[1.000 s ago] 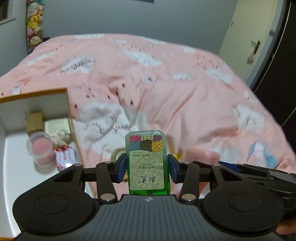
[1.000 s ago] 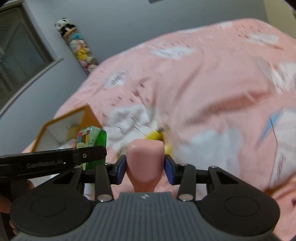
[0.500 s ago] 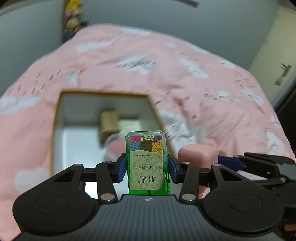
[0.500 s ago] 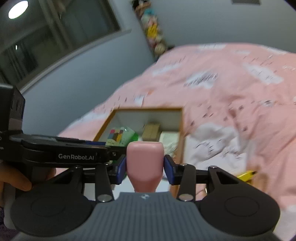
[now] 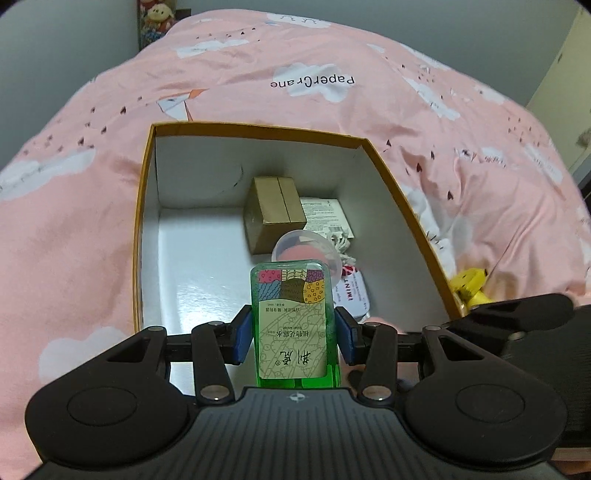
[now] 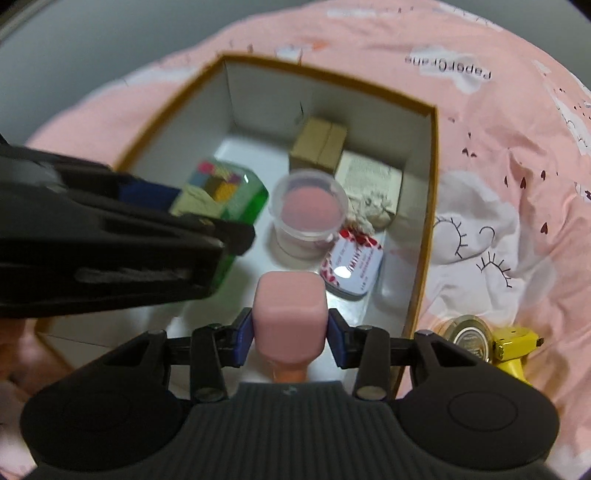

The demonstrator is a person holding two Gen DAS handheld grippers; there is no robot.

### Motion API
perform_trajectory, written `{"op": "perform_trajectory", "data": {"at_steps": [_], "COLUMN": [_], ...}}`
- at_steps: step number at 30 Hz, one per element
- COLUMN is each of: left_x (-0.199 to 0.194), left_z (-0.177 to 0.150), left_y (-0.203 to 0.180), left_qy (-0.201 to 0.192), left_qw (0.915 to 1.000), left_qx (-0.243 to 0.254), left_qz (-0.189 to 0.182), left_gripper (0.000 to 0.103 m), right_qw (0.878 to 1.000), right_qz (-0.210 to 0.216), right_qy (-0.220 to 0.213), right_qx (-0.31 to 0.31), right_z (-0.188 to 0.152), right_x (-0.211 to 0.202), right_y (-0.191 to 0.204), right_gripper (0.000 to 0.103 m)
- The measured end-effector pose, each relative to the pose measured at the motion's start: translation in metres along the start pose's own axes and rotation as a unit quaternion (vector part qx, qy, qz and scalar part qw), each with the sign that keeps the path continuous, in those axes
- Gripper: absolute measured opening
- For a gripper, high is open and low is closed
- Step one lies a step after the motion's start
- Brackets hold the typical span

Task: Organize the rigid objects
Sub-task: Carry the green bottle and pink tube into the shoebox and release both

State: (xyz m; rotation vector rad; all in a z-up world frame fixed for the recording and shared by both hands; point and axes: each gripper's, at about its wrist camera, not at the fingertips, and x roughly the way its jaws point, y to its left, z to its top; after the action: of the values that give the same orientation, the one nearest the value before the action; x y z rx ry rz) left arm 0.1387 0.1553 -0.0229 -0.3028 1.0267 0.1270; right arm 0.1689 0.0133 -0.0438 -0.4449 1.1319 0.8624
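My left gripper [image 5: 293, 338] is shut on a green bottle with a patterned label [image 5: 291, 321] and holds it over the near part of an open white box with an orange rim [image 5: 147, 177]. The bottle also shows in the right wrist view [image 6: 236, 195]. My right gripper [image 6: 290, 334] is shut on a pink capped bottle [image 6: 290, 314], above the box's near right part [image 6: 430, 155]. Inside the box lie a brown carton [image 5: 275, 210], a clear cup with pink contents [image 6: 308, 206], a mint tin [image 6: 352, 266] and a white packet [image 6: 369, 173].
The box sits on a pink bedspread [image 5: 332, 66] with cloud prints. A yellow toy [image 6: 515, 345] and a round gold-lidded tin [image 6: 467, 338] lie on the bed right of the box. Plush toys [image 5: 157, 14] stand at the far wall.
Both grippers have swung left from over the bedspread to above the open box, still holding their bottles. The box now fills the middle of both views.
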Motion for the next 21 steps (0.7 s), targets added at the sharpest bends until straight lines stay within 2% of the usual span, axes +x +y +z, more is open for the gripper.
{"op": "perform_trajectory", "data": {"at_steps": [5,13,14,15,17,19,20,21], "left_x": [0.001,0.002,0.001,0.002,0.002,0.002,0.002,0.002], "left_z": [0.002,0.002,0.002,0.003,0.004,0.004,0.004,0.004], "left_y": [0.005,0.007,0.007,0.008,0.009,0.01,0.01,0.01], "left_qy": [-0.007,-0.005,-0.005,-0.004,-0.003,-0.004,-0.004,-0.004], "left_qw": [0.9999,0.9999,0.9998,0.9998,0.9997,0.9997,0.9997,0.9997], "left_qx": [-0.004,-0.007,-0.01,-0.014,-0.018,-0.019,-0.019,-0.019], "left_qz": [-0.007,-0.013,-0.014,-0.016,-0.018,-0.017,-0.016,-0.016], "left_gripper": [0.052,0.052,0.052,0.052,0.052,0.052,0.052,0.052], "right_qw": [0.999,0.997,0.997,0.996,0.994,0.995,0.996,0.997], "right_qz": [-0.024,-0.037,-0.04,-0.051,-0.078,-0.05,-0.026,-0.008], "right_qy": [0.037,0.056,0.053,0.046,0.031,0.021,0.02,0.021], "right_qx": [-0.027,-0.037,-0.043,-0.052,-0.074,-0.081,-0.08,-0.078], "right_z": [0.009,0.015,0.016,0.017,0.018,0.02,0.021,0.023], "right_x": [0.02,0.031,0.03,0.028,0.023,0.018,0.016,0.016], "right_y": [0.005,0.008,0.009,0.01,0.012,0.009,0.006,0.004], "right_gripper": [0.041,0.04,0.042,0.051,0.055,0.051,0.046,0.036]}}
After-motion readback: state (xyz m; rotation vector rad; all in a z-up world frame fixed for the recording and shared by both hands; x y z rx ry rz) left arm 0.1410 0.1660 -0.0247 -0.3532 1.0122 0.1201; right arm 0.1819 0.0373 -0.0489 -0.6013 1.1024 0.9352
